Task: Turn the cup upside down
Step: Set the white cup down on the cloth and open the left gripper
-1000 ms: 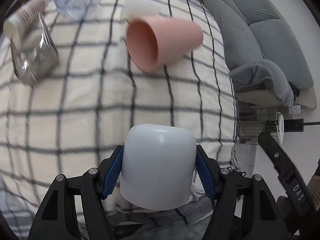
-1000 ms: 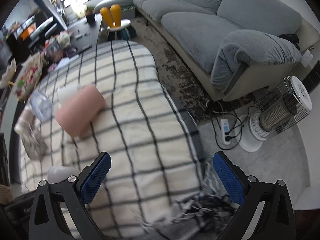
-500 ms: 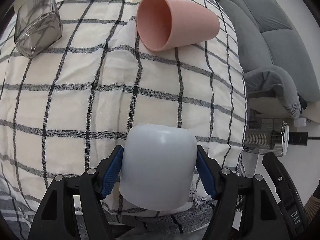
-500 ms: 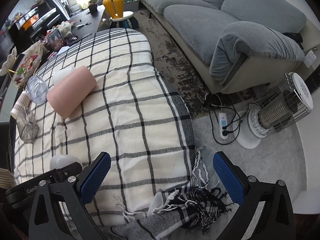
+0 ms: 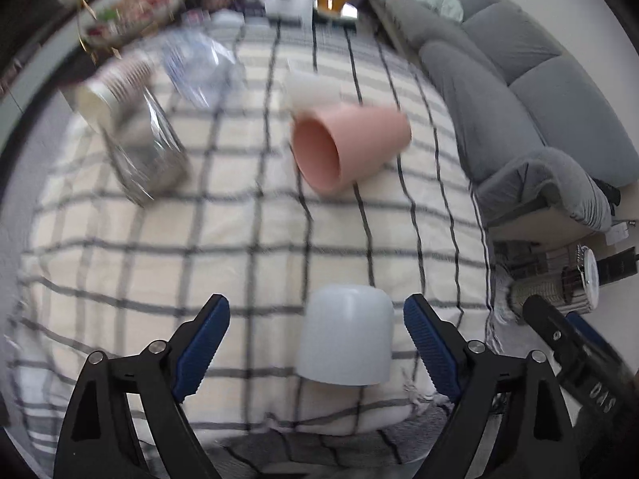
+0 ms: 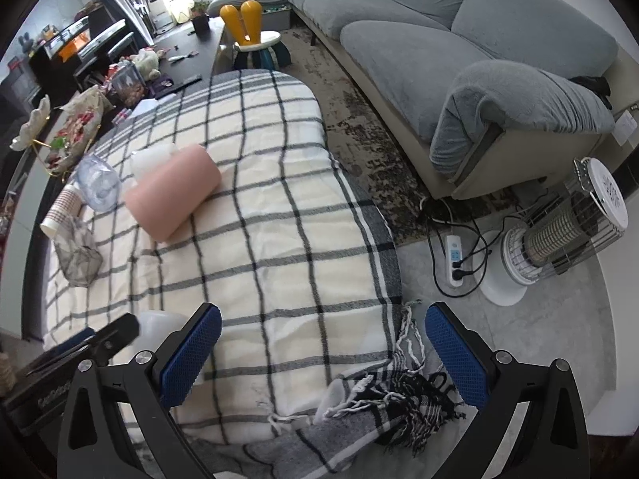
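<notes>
Currently, the white cup (image 5: 345, 337) is standing mouth-down on the checked tablecloth (image 5: 247, 247), near the front edge of the table, with its domed base uppermost. It is sitting between the fingers of the left gripper (image 5: 315, 345), nearer to the right-hand pad than to the left one, and neither blue pad appears to be touching it. The left jaws are standing wide apart and are gripping nothing.

In the right wrist view, the right gripper (image 6: 319, 353) is hanging over the fringed corner of the cloth, its jaws also spread wide and empty. The white cup (image 6: 159, 319) is showing only as a pale sliver behind the left finger of that gripper, so its seating cannot be confirmed from this side.

Judged from these positions, the flip itself is looking complete: the cup is inverted, resting on the cloth, and free of both tools. What is left appears to be only clearing the left gripper away without nudging the cup.

A pink cup (image 5: 351, 147) is lying on its side farther back, mouth toward the camera. Whether it also belongs to the task cannot be determined. A clear container (image 5: 147, 163) is lying to the left of it.
</notes>
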Action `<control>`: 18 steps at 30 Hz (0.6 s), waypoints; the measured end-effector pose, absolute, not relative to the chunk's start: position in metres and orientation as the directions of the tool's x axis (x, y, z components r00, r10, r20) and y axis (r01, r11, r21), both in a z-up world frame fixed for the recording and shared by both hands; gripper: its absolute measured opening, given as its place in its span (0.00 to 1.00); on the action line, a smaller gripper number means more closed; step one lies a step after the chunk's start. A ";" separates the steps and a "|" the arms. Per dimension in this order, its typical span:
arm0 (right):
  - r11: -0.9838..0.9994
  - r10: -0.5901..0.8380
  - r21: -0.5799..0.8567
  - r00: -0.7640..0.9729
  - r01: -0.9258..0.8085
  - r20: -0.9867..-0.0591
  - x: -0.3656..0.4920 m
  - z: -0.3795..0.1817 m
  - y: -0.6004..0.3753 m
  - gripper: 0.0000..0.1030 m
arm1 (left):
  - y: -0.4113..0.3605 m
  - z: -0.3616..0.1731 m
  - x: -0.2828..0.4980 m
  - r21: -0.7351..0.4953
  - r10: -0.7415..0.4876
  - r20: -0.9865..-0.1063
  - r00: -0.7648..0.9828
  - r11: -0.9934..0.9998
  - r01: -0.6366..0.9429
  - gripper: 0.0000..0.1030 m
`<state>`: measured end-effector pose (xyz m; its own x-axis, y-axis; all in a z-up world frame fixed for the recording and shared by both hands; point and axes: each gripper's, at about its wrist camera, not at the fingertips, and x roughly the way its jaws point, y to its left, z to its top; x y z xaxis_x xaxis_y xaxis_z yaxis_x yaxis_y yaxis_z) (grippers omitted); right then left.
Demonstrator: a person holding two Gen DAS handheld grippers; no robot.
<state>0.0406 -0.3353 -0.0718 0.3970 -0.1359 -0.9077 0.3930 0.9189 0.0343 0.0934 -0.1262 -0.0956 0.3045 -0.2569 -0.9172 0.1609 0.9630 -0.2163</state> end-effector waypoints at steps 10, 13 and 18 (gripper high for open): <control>0.990 0.009 0.053 0.313 0.131 -0.950 0.083 -0.055 -0.257 0.99 | -0.054 -0.026 0.061 0.053 0.018 -0.767 0.642 0.998 0.035 1.00; 0.995 0.053 0.069 0.210 0.067 -0.976 0.101 -0.060 -0.236 0.99 | -0.037 -0.019 0.058 0.030 0.026 -0.747 0.664 1.000 -0.005 1.00; 0.999 0.050 0.050 -0.034 0.007 -0.998 0.135 -0.083 -0.214 0.99 | -0.011 -0.011 0.061 -0.030 0.015 -0.740 0.673 0.998 -0.055 1.00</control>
